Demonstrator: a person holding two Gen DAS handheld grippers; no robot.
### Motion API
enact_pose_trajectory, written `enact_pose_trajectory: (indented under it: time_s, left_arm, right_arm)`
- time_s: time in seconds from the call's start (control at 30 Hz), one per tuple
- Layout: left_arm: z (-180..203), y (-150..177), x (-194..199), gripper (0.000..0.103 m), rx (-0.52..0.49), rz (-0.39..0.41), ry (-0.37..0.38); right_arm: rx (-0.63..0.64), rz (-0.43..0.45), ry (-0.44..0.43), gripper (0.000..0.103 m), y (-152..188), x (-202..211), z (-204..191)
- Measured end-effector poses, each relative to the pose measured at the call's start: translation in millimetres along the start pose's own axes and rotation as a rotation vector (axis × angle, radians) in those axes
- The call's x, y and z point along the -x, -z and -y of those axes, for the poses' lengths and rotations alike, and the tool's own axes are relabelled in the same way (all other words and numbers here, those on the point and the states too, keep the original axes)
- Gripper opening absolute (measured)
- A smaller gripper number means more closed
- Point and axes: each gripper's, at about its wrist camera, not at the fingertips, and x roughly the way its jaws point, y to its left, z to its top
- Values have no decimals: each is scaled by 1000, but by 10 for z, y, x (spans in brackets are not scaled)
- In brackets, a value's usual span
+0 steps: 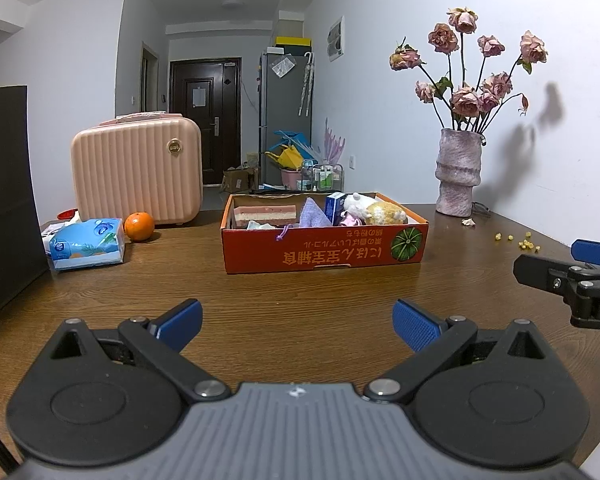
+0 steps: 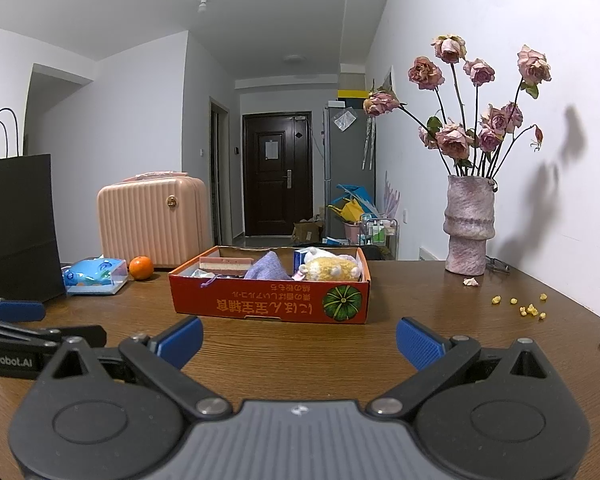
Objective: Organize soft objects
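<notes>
While both tools hang low over the wooden desk (image 1: pixel 300 288) with nothing held, the left gripper (image 1: pixel 298 322) and the right gripper (image 2: pixel 299 338) each have their blue pads spread wide apart, side by side and well short of the red cardboard box (image 2: pixel 270 304). Soft things already lie in that box: a lavender knitted pouch (image 2: pixel 269 267), a yellow-and-white plush toy (image 2: pixel 332 267) and a pink-and-white layered sponge (image 2: pixel 226 264), with a blue carton (image 2: pixel 299 260) standing between pouch and plush. A good next reach, I judge, goes in over the near wall from above, pinching one item by a loose fold rather than pushing it against its neighbours. Left of the box sit a tissue pack (image 1: pixel 87 244), an orange (image 1: pixel 139 226), a pink case (image 1: pixel 137 168) and a black paper bag (image 2: pixel 16 220); right of it, a vase of dried roses (image 2: pixel 470 226) and scattered yellow crumbs (image 2: pixel 524 308) warrant a wide berth.
</notes>
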Motion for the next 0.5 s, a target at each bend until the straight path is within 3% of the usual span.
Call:
enact_pose_trajectory:
  time_s: [0.5]
  left_arm:
    - [-8, -10, 7, 103, 0, 0, -2]
  right_arm:
    - [2, 0, -1, 103, -2, -13, -18]
